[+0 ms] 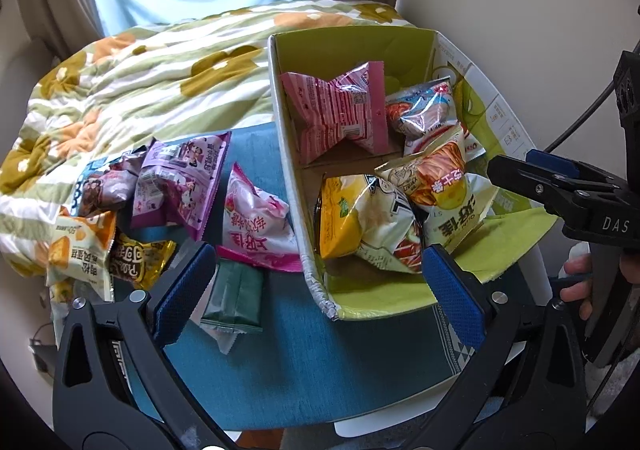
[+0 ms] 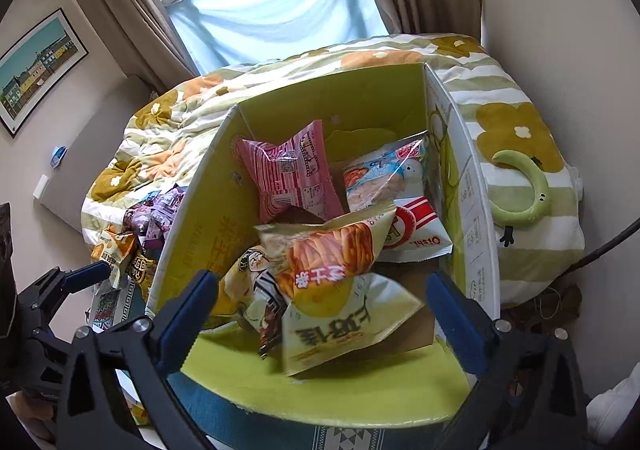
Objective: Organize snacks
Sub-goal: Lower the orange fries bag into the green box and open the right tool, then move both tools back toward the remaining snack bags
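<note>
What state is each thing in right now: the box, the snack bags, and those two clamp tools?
Cardboard box: open, flaps folded out, partly filled.
Pink striped bag: sealed, inside the box.
Yellow chip bag: sealed, inside the box.
Green packet: sealed, outside on the blue cloth.
Left tool: open, holding nothing.
Right tool: open, holding nothing.

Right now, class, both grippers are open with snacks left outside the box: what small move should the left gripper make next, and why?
Probably lower the open left gripper onto the dark green packet, then close. It lies nearest, on the blue mat, outside the box, with nothing lying on it.
</note>
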A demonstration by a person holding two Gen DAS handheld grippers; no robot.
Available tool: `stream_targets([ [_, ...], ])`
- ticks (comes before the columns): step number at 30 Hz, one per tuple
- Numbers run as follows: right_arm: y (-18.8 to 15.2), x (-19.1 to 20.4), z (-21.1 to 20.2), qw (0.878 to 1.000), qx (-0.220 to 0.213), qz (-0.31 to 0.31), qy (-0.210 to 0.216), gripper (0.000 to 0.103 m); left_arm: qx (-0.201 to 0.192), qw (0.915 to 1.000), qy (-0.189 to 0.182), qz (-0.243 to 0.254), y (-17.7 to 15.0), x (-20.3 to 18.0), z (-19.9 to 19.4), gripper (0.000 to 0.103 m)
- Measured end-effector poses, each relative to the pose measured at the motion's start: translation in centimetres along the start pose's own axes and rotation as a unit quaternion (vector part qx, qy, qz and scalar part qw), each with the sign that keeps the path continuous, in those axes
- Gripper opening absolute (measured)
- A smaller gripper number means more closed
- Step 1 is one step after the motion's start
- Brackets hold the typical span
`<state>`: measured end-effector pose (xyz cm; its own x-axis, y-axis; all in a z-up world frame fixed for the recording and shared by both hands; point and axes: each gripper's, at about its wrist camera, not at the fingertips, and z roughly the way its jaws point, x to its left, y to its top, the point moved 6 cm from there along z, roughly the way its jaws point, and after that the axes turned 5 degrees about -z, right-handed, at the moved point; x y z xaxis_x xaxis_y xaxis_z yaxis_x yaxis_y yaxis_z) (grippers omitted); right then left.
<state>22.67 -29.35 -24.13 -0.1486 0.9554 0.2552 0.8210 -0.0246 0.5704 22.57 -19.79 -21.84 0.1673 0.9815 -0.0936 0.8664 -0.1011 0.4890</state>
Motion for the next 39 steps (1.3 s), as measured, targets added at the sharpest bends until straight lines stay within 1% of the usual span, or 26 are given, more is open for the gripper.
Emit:
stream_targets([
  [4, -1.0, 0.0, -0.7, 1.0, 0.0, -0.003, -0.008, 0.103, -0.001, 1.0, -0.001, 0.0, -0.5, 0.0, -0.2, 0.102],
  [9, -1.3, 0.3, -2.0, 1.0, -0.008, -0.021, -0.021, 0.103, -0.017, 0.9998, -0.002, -0.001, -0.5, -0.5, -1.5, 0.102],
  [15, -1.2, 0.8, -4.5, 0.999, -0.024, -0.032, -0.026, 0.103, -0.049, 0.9987, 0.004, -0.01, -0.4, -0.8, -4.7, 0.102],
  [21, -0.7, 2.9, -7.1, 0.997, -0.042, -0.067, -0.027, 0.103, -0.08, 0.996, 0.019, -0.036, -1.0, 0.3, -8.8, 0.102],
  [28, 0.2, 6.4, -9.1, 0.994, -0.066, -0.09, 0.004, 0.103, -0.098, 0.9915, 0.055, -0.066, -2.3, 3.5, -12.0, 0.102],
  [30, 0.5, 7.6, -9.4, 0.993, -0.074, -0.096, 0.005, 0.103, -0.101, 0.99, 0.062, -0.076, -2.8, 4.8, -12.7, 0.102],
  [34, 0.8, 9.8, -9.5, 0.99, -0.082, -0.11, 0.012, 0.103, -0.106, 0.9876, 0.068, -0.093, -3.6, 7.7, -13.8, 0.102],
  [39, 0.9, 13.1, -8.7, 0.99, -0.086, -0.113, 0.025, 0.103, -0.109, 0.9865, 0.072, -0.1, -4.7, 11.8, -14.8, 0.102],
])
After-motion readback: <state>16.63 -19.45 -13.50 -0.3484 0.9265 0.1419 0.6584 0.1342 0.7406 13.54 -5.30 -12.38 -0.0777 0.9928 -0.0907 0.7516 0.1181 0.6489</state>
